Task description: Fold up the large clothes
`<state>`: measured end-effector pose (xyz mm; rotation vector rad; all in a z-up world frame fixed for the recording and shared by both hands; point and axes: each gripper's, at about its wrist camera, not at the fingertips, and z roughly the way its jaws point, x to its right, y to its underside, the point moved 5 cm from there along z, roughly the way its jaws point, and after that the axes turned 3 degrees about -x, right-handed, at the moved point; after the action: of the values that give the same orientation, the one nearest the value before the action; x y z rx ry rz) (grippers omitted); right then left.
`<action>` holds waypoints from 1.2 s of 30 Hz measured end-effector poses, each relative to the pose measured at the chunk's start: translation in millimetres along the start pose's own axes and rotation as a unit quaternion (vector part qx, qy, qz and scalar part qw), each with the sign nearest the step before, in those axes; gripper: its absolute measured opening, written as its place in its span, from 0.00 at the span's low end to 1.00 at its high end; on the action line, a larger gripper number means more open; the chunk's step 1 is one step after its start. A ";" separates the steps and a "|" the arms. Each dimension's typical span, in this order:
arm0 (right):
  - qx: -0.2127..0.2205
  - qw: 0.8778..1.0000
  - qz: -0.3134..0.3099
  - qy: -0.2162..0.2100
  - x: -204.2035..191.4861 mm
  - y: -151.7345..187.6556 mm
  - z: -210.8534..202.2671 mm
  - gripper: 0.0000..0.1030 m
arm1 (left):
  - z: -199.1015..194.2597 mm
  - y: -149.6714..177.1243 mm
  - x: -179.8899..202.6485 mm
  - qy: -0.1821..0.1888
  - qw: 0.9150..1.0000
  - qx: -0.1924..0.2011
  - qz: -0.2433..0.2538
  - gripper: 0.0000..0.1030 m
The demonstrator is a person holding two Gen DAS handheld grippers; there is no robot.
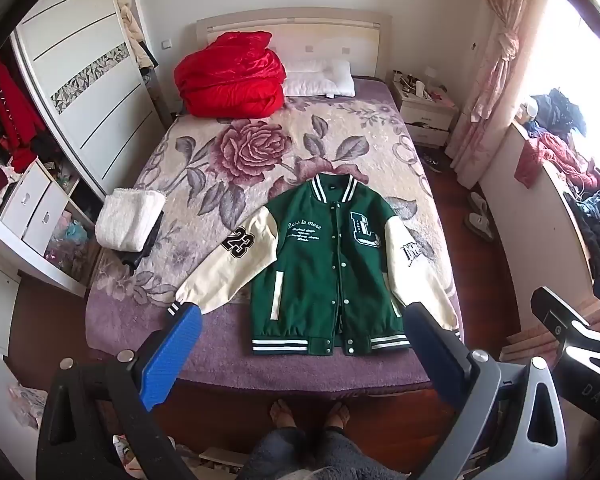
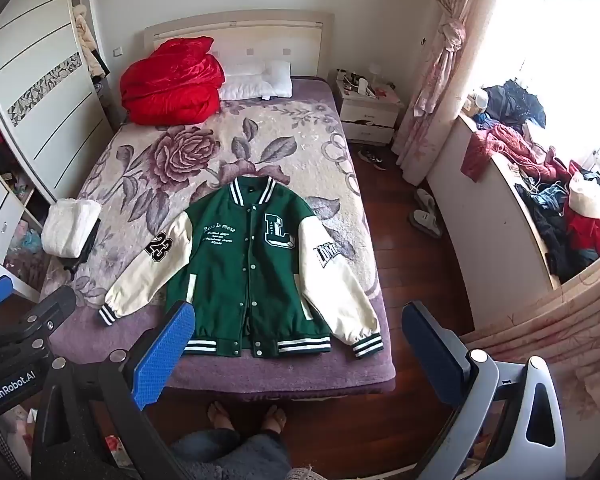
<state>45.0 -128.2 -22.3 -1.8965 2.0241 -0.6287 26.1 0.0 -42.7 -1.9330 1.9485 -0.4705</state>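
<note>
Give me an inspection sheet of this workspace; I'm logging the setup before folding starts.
Surface: bed with rose-print blanket, purple edge bare at the foot.
Job's things: green varsity jacket flat, face up, snapped shut, cream sleeves spread.
Clutter: red duvet, white pillow, folded white towel on a dark item.
Grippers: left gripper and right gripper both open, above the foot of the bed, holding nothing.
Cables: nothing seen.
Surroundings: open wardrobe, nightstand, clothes pile on sill, slippers, tied curtain.
</note>
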 end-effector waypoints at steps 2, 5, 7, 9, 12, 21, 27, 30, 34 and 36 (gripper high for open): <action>0.000 1.000 0.000 0.000 0.3 0.3 -0.2 1.00 | 0.5 -0.7 0.9 -0.001 1.000 0.002 0.001 1.00; -0.001 1.000 0.000 0.002 0.4 0.6 -0.1 1.00 | -1.0 -1.8 -3.2 0.004 1.000 0.004 -0.004 1.00; -0.001 1.000 -0.001 0.002 -0.1 0.6 -0.6 1.00 | -0.7 -1.7 -2.9 0.004 1.000 0.004 -0.004 1.00; 0.000 1.000 0.000 -0.001 0.9 1.3 -1.3 1.00 | -0.5 -2.5 -4.0 0.005 1.000 0.004 -0.003 1.00; 0.000 1.000 0.000 -0.001 1.3 1.8 -0.8 1.00 | -2.7 -2.2 -8.1 0.007 1.000 0.004 -0.004 1.00; 0.002 1.000 -0.002 -0.001 2.3 3.1 -3.4 1.00 | -8.4 -4.8 -6.4 0.008 1.000 0.006 -0.004 1.00; 0.004 1.000 -0.003 -0.001 -10.9 0.1 -13.1 1.00 | -12.9 -8.4 -4.2 0.008 1.000 0.008 -0.003 1.00; 0.004 1.000 -0.004 -0.001 -11.5 0.5 -13.3 1.00 | -13.4 -9.0 -4.4 0.009 1.000 0.008 -0.004 1.00; 0.004 1.000 -0.004 -0.001 -11.2 0.4 -13.2 1.00 | -14.1 -8.9 -4.2 0.009 1.000 0.008 -0.003 1.00; 0.004 1.000 -0.004 0.000 -11.0 0.4 -13.4 1.00 | -15.5 -9.7 -5.3 0.009 1.000 0.008 -0.004 1.00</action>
<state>39.0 -115.7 -11.8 -1.9015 2.0111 -0.6389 27.3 5.0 -24.3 -1.9340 1.9438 -0.5060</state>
